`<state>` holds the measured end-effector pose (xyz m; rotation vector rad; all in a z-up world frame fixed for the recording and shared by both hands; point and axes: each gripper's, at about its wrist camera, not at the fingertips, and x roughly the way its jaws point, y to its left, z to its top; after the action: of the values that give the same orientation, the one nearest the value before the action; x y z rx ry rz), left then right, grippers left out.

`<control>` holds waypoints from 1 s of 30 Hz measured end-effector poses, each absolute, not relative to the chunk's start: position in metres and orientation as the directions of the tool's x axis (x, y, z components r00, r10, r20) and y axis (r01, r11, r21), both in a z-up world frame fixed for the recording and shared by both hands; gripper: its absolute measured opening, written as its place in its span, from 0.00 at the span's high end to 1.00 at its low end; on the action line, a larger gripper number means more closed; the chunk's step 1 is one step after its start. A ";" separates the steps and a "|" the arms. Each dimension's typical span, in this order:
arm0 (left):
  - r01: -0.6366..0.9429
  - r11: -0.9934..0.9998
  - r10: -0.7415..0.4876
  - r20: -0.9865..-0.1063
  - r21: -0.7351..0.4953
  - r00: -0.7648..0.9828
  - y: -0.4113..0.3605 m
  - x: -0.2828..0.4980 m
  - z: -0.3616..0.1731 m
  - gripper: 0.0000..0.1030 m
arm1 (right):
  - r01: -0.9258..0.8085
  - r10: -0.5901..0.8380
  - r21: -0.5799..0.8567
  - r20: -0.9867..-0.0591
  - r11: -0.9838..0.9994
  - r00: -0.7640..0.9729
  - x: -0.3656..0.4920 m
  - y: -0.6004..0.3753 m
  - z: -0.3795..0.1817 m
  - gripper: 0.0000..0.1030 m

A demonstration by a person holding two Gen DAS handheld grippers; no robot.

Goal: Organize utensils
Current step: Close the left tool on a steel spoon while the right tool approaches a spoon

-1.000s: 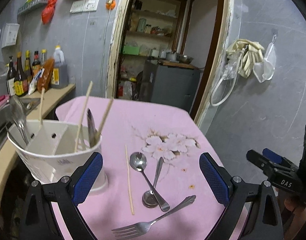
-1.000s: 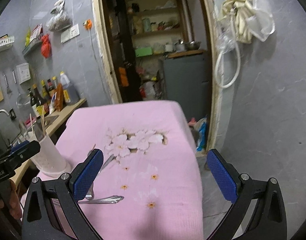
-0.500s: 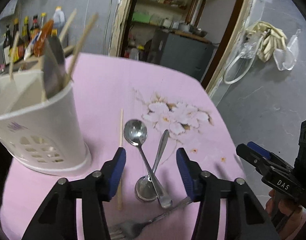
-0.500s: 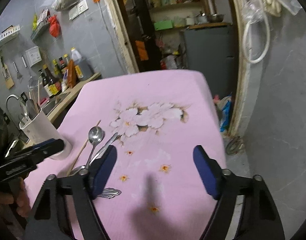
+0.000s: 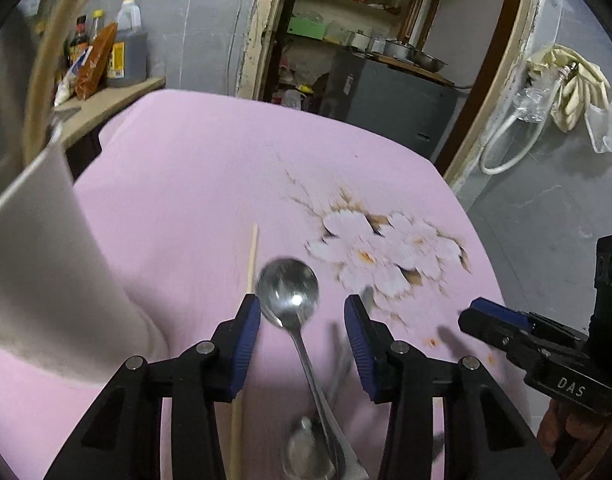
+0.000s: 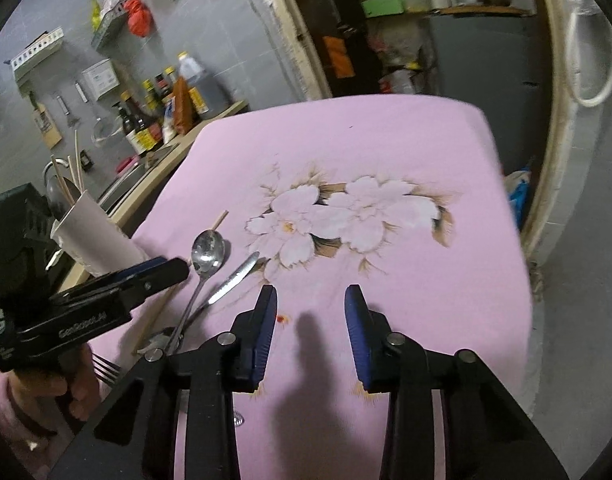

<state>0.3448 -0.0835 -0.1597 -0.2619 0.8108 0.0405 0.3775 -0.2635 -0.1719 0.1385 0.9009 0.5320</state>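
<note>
My left gripper (image 5: 302,320) is open, low over the pink tablecloth, its pads either side of a steel spoon (image 5: 292,300) without touching it. A second spoon (image 5: 306,452) lies crossed under the first. A wooden chopstick (image 5: 250,256) lies just left of the spoons. The white utensil holder (image 5: 42,280) stands close on the left with chopsticks in it. In the right wrist view, the spoon (image 6: 206,252), the other spoon's handle (image 6: 236,278), a fork (image 6: 104,368) and the holder (image 6: 94,240) lie left of my open, empty right gripper (image 6: 310,320).
The table (image 6: 386,140) carries a pink cloth with a flower print. A counter with sauce bottles (image 6: 154,120) and a sink runs along the left. A doorway with a grey cabinet (image 5: 390,104) is behind. The table's right edge drops to a grey floor.
My left gripper has dropped toward the spoons and narrowed, and now straddles the upper spoon. My right gripper has tilted down over the cloth and narrowed too.
</note>
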 end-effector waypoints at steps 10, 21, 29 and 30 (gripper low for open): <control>-0.131 0.973 -0.057 -0.742 -0.193 0.668 -0.075 0.367 -0.166 0.67 | -0.404 0.568 0.416 -0.711 0.815 0.414 0.407 -0.250 -0.190 0.76; -0.110 0.973 -0.089 -0.777 -0.200 0.623 -0.077 0.380 -0.175 0.74 | -0.430 0.600 0.445 -0.717 0.785 0.354 0.420 -0.236 -0.200 0.80; -0.113 0.969 -0.107 -0.785 -0.220 0.610 -0.077 0.376 -0.179 0.78 | -0.446 0.636 0.485 -0.712 0.752 0.299 0.430 -0.228 -0.206 0.81; -0.115 0.969 -0.105 -0.787 -0.219 0.608 -0.077 0.375 -0.179 0.80 | -0.447 0.640 0.491 -0.710 0.748 0.292 0.432 -0.228 -0.208 0.81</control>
<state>0.3754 -0.0766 -0.1791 -0.2584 0.9197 0.0054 0.4318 -0.2279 -0.2076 0.2131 1.0472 0.7316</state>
